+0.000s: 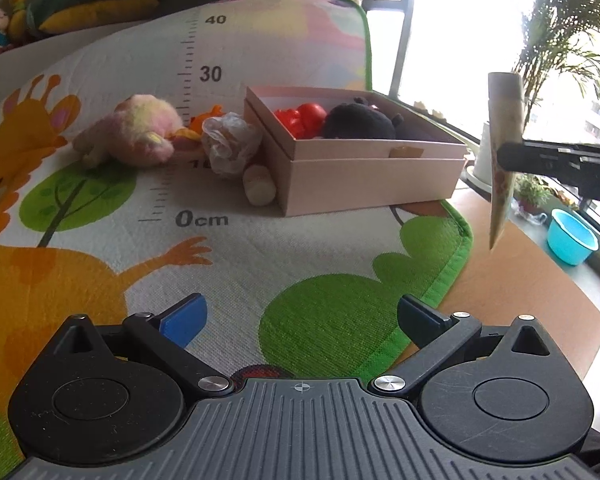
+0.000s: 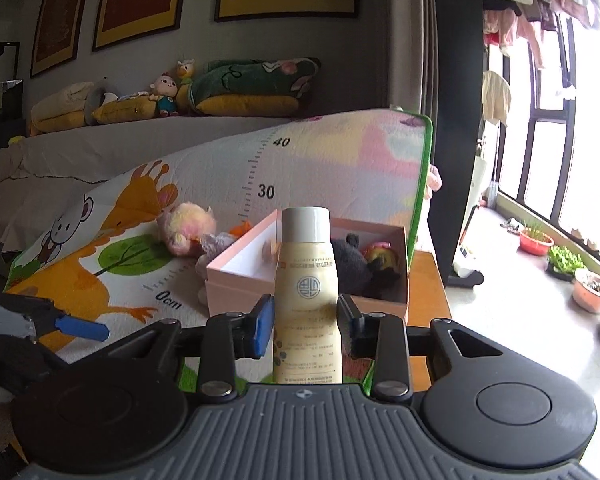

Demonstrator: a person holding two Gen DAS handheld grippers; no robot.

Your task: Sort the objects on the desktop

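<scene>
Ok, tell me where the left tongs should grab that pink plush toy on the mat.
Take the pink plush toy across its round body from above. It lies on its side with clutter against its right, and the left tongs are open.

Two hand-held grippers, one spread and empty, one clamping a tube.

The left gripper is sitting at the bottom centre of its own view, its blue-padded fingers standing wide apart with nothing between them; in the right wrist view one blue finger is showing at the lower left. The right gripper is pressing both pads against the sides of an upright cream tube, and is reaching in from the right edge of the left wrist view.
</scene>
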